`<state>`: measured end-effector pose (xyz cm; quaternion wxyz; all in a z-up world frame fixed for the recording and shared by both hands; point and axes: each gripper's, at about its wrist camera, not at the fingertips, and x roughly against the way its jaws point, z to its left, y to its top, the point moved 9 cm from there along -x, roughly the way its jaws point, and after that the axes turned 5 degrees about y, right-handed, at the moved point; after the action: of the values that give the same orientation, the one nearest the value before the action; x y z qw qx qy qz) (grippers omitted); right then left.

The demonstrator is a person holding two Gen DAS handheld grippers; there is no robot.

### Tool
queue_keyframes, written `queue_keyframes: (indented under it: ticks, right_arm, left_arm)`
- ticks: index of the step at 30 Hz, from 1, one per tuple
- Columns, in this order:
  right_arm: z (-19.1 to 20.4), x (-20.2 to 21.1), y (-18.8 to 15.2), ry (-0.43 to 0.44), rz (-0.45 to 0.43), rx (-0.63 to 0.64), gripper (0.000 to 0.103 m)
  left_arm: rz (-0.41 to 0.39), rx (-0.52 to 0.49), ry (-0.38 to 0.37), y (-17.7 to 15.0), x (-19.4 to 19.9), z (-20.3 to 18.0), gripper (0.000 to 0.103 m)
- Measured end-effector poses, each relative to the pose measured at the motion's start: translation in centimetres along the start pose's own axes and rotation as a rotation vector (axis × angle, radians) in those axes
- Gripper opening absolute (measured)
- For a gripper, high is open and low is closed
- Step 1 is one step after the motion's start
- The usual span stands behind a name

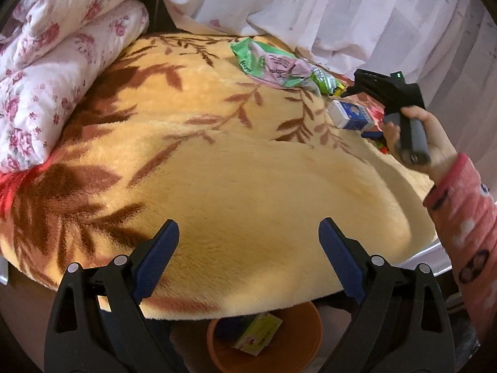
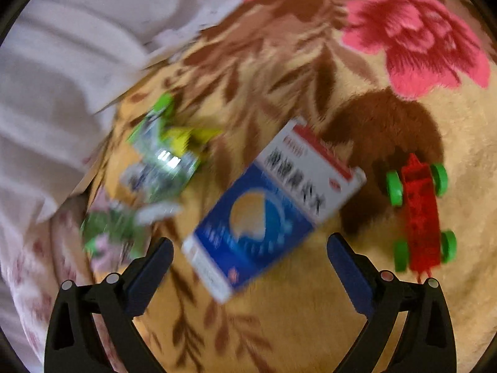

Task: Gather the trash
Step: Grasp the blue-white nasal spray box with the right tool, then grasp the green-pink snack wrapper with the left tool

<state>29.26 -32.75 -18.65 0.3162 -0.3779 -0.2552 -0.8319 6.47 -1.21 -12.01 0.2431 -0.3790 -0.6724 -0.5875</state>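
A blue and white medicine box [image 2: 267, 205] lies on the yellow leaf-patterned blanket [image 2: 279, 326], just ahead of my open, empty right gripper [image 2: 250, 258]. Crumpled green, pink and silver wrappers [image 2: 155, 168] lie to its left. The box [image 1: 351, 114] and wrappers [image 1: 276, 66] also show at the far right in the left wrist view, with the right gripper [image 1: 343, 93] above them. My left gripper [image 1: 248, 242] is open and empty over the blanket's near edge. An orange bin [image 1: 310, 348] below it holds a green and yellow packet [image 1: 257, 332].
A red toy car with green wheels [image 2: 419, 214] lies right of the box. A floral quilt [image 1: 56, 62] is rolled at the left. White curtain fabric [image 1: 341, 15] hangs behind the bed. The blanket [image 1: 217, 171] has a pink flower [image 2: 413, 40].
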Motion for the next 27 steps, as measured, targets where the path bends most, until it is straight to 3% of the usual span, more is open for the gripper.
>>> queue_keyframes:
  ticks: [7,10,12,14,20,27]
  right_arm:
    - [0.4,-1.5,1.6,-0.131,-0.029,0.009,0.097]
    - [0.7,-1.4,0.9,-0.201,-0.045,0.096,0.084]
    - [0.6,-0.6,0.2,-0.205,-0.056,0.142,0.07]
    - [0.6,0.5,-0.6,-0.187,-0.061,0.18,0.065]
    - [0.6,5.8,-4.1,-0.091,-0.096,0.328,0.064]
    - [1.6,11.8,-9.3,0.038,-0.113,0.493,0.064]
  left_arm:
    - [0.0,0.014,-0.017,0.4,-0.5,0.3,0.089]
    - [-0.008,0.009,-0.023,0.5,-0.2,0.0,0.089]
    - [-0.014,0.003,-0.023,0.5,0.2,-0.2,0.089]
    - [-0.023,-0.002,-0.023,0.6,0.7,-0.5,0.089]
    - [-0.04,0.002,-0.025,1.0,1.7,-0.8,0.089]
    - [-0.018,0.05,-0.079,3.5,0.0,-1.9,0.089]
